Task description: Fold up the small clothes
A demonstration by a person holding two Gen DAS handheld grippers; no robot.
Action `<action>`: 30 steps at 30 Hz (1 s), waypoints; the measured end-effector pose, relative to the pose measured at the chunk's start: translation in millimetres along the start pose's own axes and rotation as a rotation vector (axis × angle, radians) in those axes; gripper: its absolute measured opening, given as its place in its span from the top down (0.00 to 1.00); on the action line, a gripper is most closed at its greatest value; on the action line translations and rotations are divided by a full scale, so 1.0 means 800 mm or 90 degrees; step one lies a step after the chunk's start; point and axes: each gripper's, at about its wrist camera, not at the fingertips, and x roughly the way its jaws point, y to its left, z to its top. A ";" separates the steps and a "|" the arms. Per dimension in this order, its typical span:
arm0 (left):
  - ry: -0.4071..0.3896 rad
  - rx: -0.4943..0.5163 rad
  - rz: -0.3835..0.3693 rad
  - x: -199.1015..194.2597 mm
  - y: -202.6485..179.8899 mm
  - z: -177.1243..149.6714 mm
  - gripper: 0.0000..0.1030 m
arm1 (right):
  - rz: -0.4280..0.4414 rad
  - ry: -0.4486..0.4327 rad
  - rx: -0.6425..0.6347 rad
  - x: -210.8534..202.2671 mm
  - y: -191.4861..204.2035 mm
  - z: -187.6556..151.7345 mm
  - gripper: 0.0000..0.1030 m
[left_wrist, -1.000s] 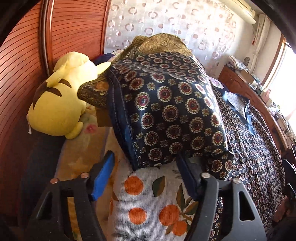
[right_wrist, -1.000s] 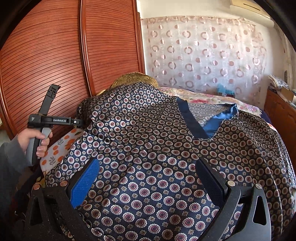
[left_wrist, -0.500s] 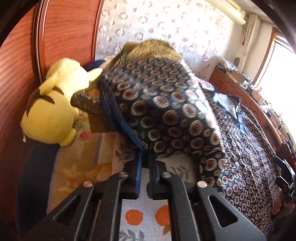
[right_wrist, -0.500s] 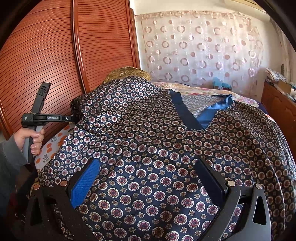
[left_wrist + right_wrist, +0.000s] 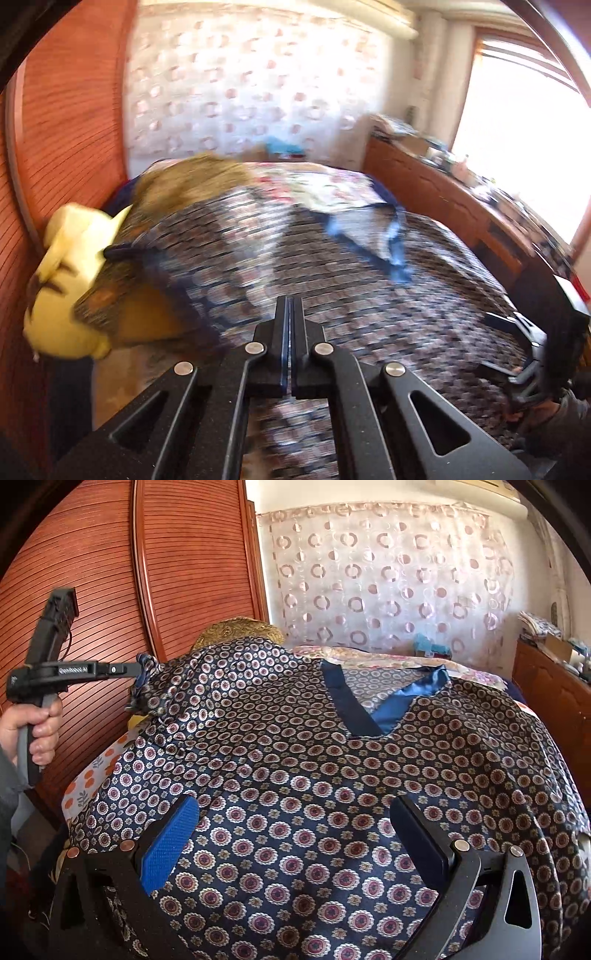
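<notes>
Right wrist view, left tool [image 5: 138, 668] pinching patterned shirt [image 5: 295, 775] sleeve, lifted

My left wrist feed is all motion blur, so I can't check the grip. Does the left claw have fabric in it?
Observer: Yes. From the right wrist view, the left claw is shut on a bunched edge of the patterned shirt, held up.
Operator: And the right claw?
Observer: The right claw is open above the shirt's near part, gripping nothing.
Operator: What's under the raised side?
Observer: An orange-print sheet shows beneath it.
</notes>
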 end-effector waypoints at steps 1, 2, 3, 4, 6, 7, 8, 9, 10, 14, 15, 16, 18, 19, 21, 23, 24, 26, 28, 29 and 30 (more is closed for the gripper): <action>0.005 0.012 -0.012 0.003 -0.014 0.004 0.99 | -0.001 -0.001 0.005 -0.002 -0.004 0.000 0.00; 0.009 0.025 -0.032 0.006 -0.032 0.007 0.99 | -0.003 -0.003 0.009 -0.004 -0.007 -0.001 0.00; 0.016 0.041 -0.049 0.009 -0.050 0.009 0.99 | -0.005 -0.005 0.015 -0.008 -0.013 -0.001 0.00; 0.019 0.051 -0.057 0.010 -0.061 0.010 0.99 | -0.007 -0.007 0.019 -0.010 -0.017 -0.002 0.00; 0.019 0.068 -0.065 0.008 -0.081 0.010 0.99 | -0.012 -0.009 0.030 -0.016 -0.024 -0.003 0.00; 0.016 0.068 -0.064 0.005 -0.085 0.010 0.99 | -0.015 -0.010 0.036 -0.018 -0.028 -0.005 0.00; 0.010 0.064 -0.056 0.001 -0.083 0.010 0.99 | -0.015 -0.009 0.040 -0.020 -0.031 -0.006 0.00; 0.009 0.060 -0.042 -0.001 -0.079 0.010 0.98 | -0.016 -0.010 0.043 -0.023 -0.033 -0.008 0.00; 0.013 0.058 -0.017 -0.001 -0.072 0.009 0.98 | -0.017 -0.010 0.043 -0.025 -0.037 -0.008 0.00; 0.020 0.023 0.038 -0.008 -0.033 -0.004 0.54 | -0.017 -0.010 0.049 -0.028 -0.039 -0.011 0.00; 0.018 0.006 0.045 -0.013 -0.017 -0.011 0.50 | -0.015 -0.009 0.051 -0.027 -0.038 -0.010 0.00; 0.018 -0.003 0.055 -0.012 -0.008 -0.016 0.38 | -0.014 -0.007 0.053 -0.027 -0.036 -0.011 0.00; 0.023 -0.031 0.104 -0.017 0.030 -0.035 0.32 | -0.012 -0.005 0.050 -0.025 -0.030 -0.011 0.00; 0.026 -0.045 0.126 -0.015 0.046 -0.042 0.32 | -0.012 -0.004 0.047 -0.024 -0.032 -0.008 0.00; 0.043 -0.078 0.155 -0.009 0.076 -0.054 0.32 | -0.009 -0.002 0.042 -0.020 -0.029 -0.003 0.00; 0.059 -0.103 0.162 -0.001 0.095 -0.065 0.32 | -0.007 -0.002 0.039 -0.019 -0.027 -0.002 0.00; 0.070 -0.116 0.158 0.004 0.104 -0.070 0.32 | -0.005 -0.002 0.038 -0.018 -0.026 -0.001 0.00; 0.082 -0.131 0.135 0.016 0.112 -0.076 0.32 | -0.005 -0.001 0.035 -0.017 -0.026 -0.001 0.00; 0.081 -0.147 0.112 0.027 0.114 -0.079 0.32 | -0.005 0.000 0.034 -0.015 -0.025 -0.001 0.00; 0.079 -0.154 0.103 0.033 0.117 -0.080 0.32 | -0.005 0.001 0.034 -0.013 -0.025 0.001 0.00; 0.075 -0.162 0.094 0.038 0.121 -0.080 0.32 | -0.006 0.002 0.034 -0.013 -0.025 0.001 0.00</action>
